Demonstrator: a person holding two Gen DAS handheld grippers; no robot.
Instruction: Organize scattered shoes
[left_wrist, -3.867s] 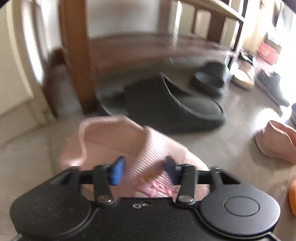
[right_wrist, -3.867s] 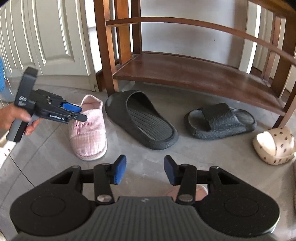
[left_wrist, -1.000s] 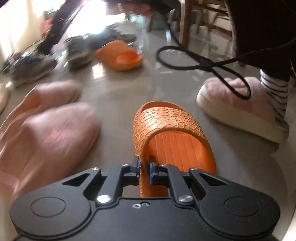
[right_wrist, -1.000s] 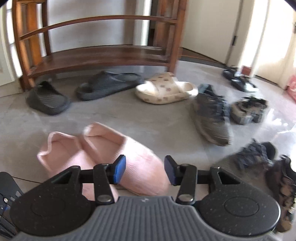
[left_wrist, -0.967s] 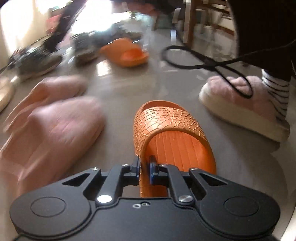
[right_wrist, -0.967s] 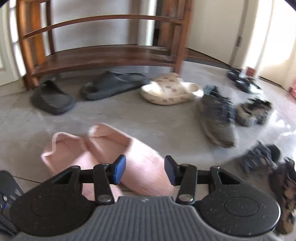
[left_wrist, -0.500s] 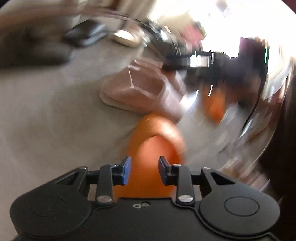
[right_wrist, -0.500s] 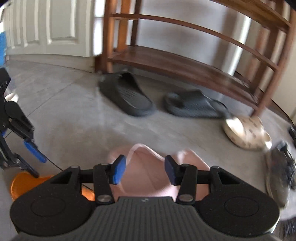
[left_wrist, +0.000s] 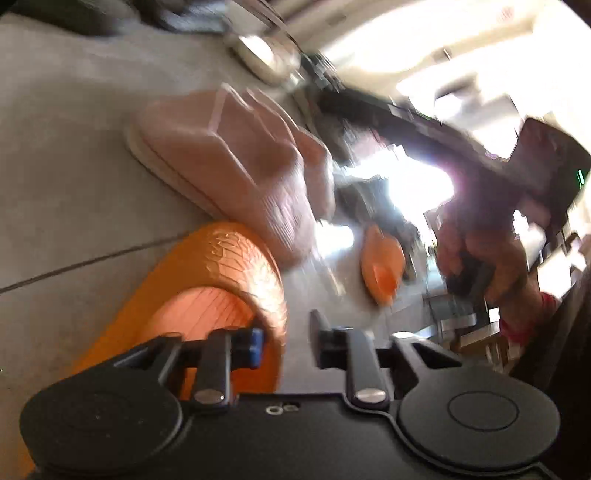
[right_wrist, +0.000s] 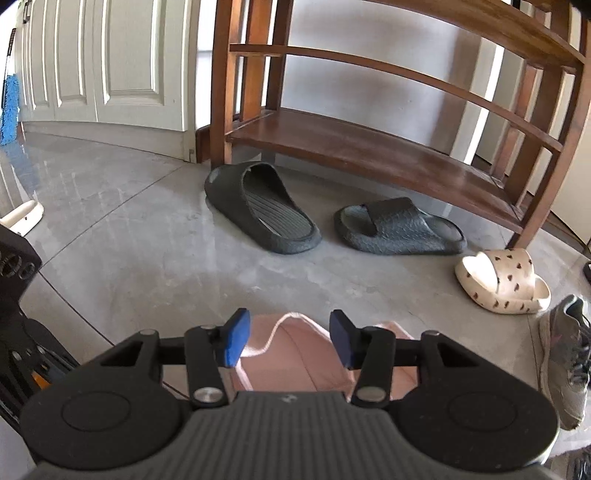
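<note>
**Still on the floor: orange slide between the left jaws, pink pair under the right**

Low over the floor (right_wrist: 147, 240), the left gripper (left_wrist: 284, 341) has its jaws set narrowly apart. They have just been closing. The side wall of an orange slide (left_wrist: 207, 280) stands between them, and the far jaw is not pressing on it. This view is badly blurred. Just beyond the slide lie the pink slippers (left_wrist: 229, 158), and a second orange slide (left_wrist: 382, 266) sits further off.

The right gripper (right_wrist: 290, 341) hangs over the pink pair with its jaws about half open, gripping nothing.

On the floor just in front of the wooden shoe rack (right_wrist: 369, 147) are a dark slide (right_wrist: 266, 210) and a textured dark slide (right_wrist: 399, 229). A cream spotted slide (right_wrist: 502, 284) and a grey trainer (right_wrist: 565, 358) lie nearer the right edge.
</note>
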